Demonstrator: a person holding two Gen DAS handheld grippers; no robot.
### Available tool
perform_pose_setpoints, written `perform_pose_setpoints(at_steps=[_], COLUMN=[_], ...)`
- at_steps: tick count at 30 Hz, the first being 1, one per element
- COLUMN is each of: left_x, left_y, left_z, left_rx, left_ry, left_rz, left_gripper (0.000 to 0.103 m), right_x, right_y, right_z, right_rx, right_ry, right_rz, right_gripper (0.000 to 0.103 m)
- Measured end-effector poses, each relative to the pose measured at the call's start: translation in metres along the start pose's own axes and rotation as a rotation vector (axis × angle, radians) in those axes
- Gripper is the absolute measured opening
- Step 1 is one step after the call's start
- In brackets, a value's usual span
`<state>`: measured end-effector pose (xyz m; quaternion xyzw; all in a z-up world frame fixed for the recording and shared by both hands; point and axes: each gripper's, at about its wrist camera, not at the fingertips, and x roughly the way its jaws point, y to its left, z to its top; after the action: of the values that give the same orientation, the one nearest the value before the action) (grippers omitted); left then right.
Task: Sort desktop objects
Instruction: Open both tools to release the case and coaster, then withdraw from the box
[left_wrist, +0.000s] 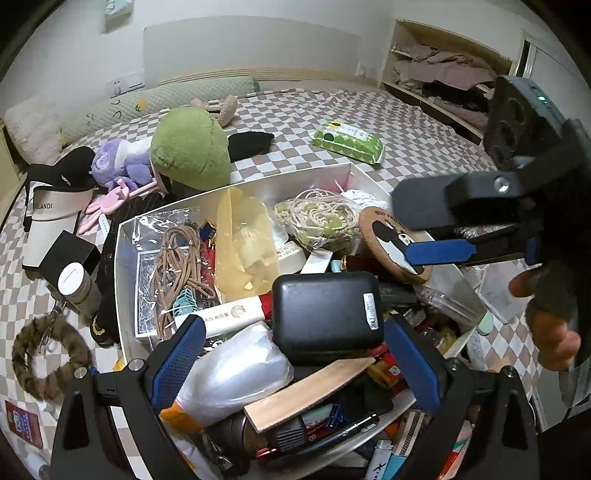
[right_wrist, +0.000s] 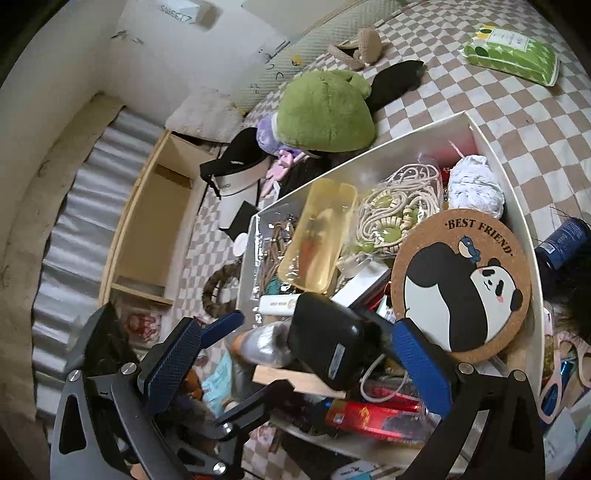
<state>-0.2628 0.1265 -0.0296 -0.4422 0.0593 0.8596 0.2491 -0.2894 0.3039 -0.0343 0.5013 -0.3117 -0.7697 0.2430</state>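
**Black case dead ahead of my left jaws**

My left gripper (left_wrist: 295, 354) hangs over the crowded white bin (left_wrist: 122, 266), jaws spread wide and holding nothing. The black hard case (left_wrist: 327, 317) lies right between and just beyond the two blue pads, in the lower middle of the left wrist view, resting on top of the pile. Its long axis runs roughly across the frame, so it looks about as wide as my opening; I judge a grasp across the shorter side would be safer. A wooden slat (left_wrist: 310, 391) pokes out just beneath it.

My right gripper (right_wrist: 295, 354) is also released and empty. In its view the case sits at centre, tilted, with the right pad near its lower corner. Both jaws are close, but the left faces the case more squarely.

Writing I can read: the cork coaster (right_wrist: 461, 284), right of centre in the right wrist view, says "BEST FRIEND" above a panda. The white visor (left_wrist: 55, 218) at left on the checkered bed (left_wrist: 424, 133) ends in "OLANDI". The case's small white label (left_wrist: 371, 308) is too small to read.
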Motion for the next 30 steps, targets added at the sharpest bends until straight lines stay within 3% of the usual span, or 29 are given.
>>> perform_pose_setpoints(at_steps=[8,13,24,30], left_x=[-0.021,-0.038,-0.073,-0.098], left_y=[-0.006,-0.006,-0.017,-0.011], left_z=[-0.002,-0.002,-0.009,-0.017], left_rx=[-0.026,-0.053,-0.003,-0.058], left_ry=[-0.044,-0.072,-0.105,-0.131], left_rz=[0.038,0.057,0.116,0.147], left_gripper=[0.103,0.103,0.103,0.103], right_x=[-0.033,-0.045,-0.065,-0.087], right_y=[0.002,0.006,0.028,0.04], right_z=[-0.007,-0.011,-0.034,-0.053], right_rx=[-0.019,-0.08,-0.28,-0.35], right_ry=[-0.175,-0.241,-0.239,-0.284], right_rz=[-0.101,-0.193,-0.365,-0.456], right_gripper=[0.103,0.103,0.103,0.103])
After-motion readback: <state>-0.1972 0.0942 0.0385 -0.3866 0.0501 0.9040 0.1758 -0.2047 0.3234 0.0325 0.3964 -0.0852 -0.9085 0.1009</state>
